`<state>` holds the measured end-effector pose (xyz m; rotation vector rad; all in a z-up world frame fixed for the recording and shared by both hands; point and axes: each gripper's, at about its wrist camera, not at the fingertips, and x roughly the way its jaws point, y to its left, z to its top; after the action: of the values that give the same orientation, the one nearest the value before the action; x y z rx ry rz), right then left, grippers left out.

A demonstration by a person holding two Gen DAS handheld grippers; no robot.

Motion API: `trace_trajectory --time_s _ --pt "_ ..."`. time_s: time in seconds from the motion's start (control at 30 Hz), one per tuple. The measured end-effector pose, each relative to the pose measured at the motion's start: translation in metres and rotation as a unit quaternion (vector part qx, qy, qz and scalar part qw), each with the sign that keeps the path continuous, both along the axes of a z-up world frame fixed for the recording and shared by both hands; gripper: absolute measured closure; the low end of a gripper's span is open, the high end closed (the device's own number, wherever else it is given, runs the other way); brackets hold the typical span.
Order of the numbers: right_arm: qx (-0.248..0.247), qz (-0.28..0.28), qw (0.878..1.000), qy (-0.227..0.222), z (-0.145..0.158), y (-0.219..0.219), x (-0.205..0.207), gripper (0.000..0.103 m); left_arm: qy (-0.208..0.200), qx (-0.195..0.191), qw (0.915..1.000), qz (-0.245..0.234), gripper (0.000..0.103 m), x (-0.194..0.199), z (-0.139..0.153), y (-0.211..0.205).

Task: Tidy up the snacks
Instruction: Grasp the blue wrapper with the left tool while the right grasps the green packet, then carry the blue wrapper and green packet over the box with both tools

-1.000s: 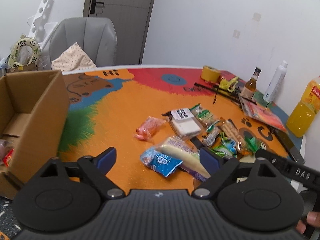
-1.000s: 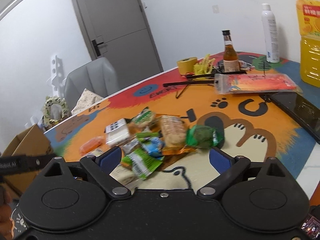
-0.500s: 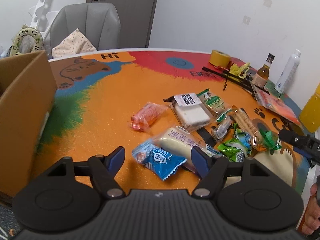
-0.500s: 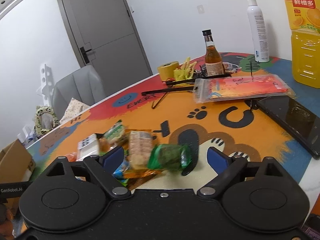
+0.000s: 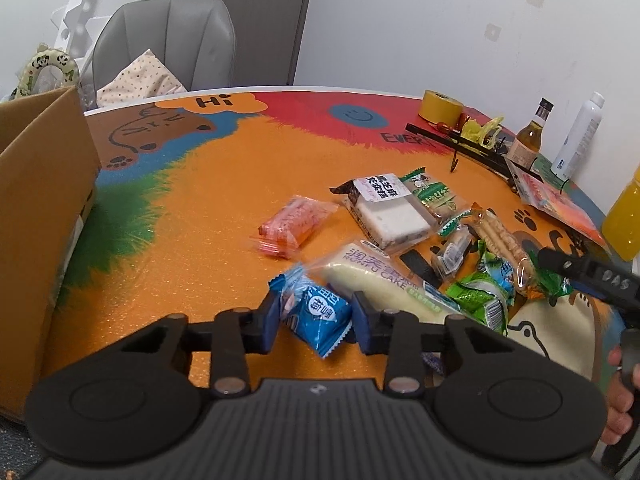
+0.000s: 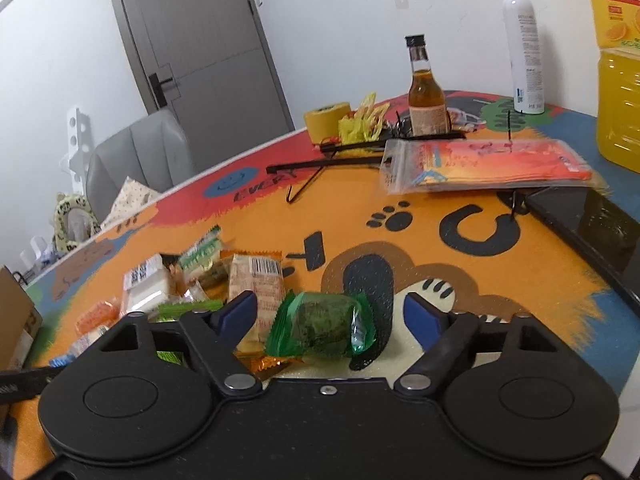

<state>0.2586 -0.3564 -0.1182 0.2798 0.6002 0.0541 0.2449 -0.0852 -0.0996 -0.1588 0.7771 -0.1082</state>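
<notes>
cardboard box (image 5: 36, 208) stands at the far left edge of the table (image 5: 224, 184). right of the box, my left gripper (image 5: 316, 314) has its blue pads (image 5: 271, 312) closed in on the blue snack packet (image 5: 316, 312), pinching it from both sides low over the table. further from the box, a pink packet (image 5: 292, 224) lies alone, then the white cake bar (image 5: 384, 280) and the heap of green wrappers (image 5: 480, 296). farthest from the box, my right gripper (image 6: 332, 312) is spread wide, the green wrapped snack (image 6: 324, 326) lying between the fingers, touched by neither.
</notes>
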Motion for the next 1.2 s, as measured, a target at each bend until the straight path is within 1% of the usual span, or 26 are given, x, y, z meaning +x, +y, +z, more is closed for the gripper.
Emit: trace_trajectory --time_s 0.03,0.1,0.13,0.17,0.2,0.3,0.4,0.7,0.8,1.2 --pt "0.0 0.0 1.0 0.005 -0.002 0.001 0.001 0.037 0.001 -0.002 1.0 0.0 0.069 0.0 0.001 0.002" --pt "0.011 0.001 1.0 0.008 -0.004 0.0 0.001 0.056 0.0 -0.004 1.0 -0.001 0.07 -0.002 0.003 0.005" --pt "0.015 0.004 1.0 0.005 -0.004 0.0 -0.001 0.059 -0.001 -0.006 1.0 0.0 0.07 -0.003 0.004 0.006" --pt "0.008 0.003 1.0 0.005 -0.002 0.002 -0.002 0.064 -0.002 -0.009 1.0 0.0 0.071 -0.004 0.004 0.008" --pt "0.0 0.004 1.0 0.006 -0.001 0.004 -0.004 0.065 -0.002 -0.011 0.9999 0.001 0.071 -0.005 0.006 0.009" --pt "0.012 0.001 1.0 0.007 0.002 0.004 -0.012 0.067 -0.01 -0.017 0.9998 0.002 0.072 -0.01 0.012 0.014" --pt "0.003 -0.003 1.0 0.0 0.007 0.007 -0.021 0.067 -0.022 -0.019 0.9996 0.003 0.072 -0.015 0.018 0.017" --pt "0.004 -0.003 1.0 -0.02 0.025 0.017 -0.04 0.067 -0.041 -0.028 0.9987 0.005 0.072 -0.029 0.032 0.028" --pt "0.012 0.004 1.0 -0.028 0.032 0.024 -0.043 0.067 -0.049 -0.03 0.9983 0.008 0.072 -0.034 0.037 0.034" --pt "0.005 0.047 0.997 -0.064 0.063 0.069 -0.054 0.067 -0.083 -0.029 0.9959 0.024 0.072 -0.054 0.063 0.062"
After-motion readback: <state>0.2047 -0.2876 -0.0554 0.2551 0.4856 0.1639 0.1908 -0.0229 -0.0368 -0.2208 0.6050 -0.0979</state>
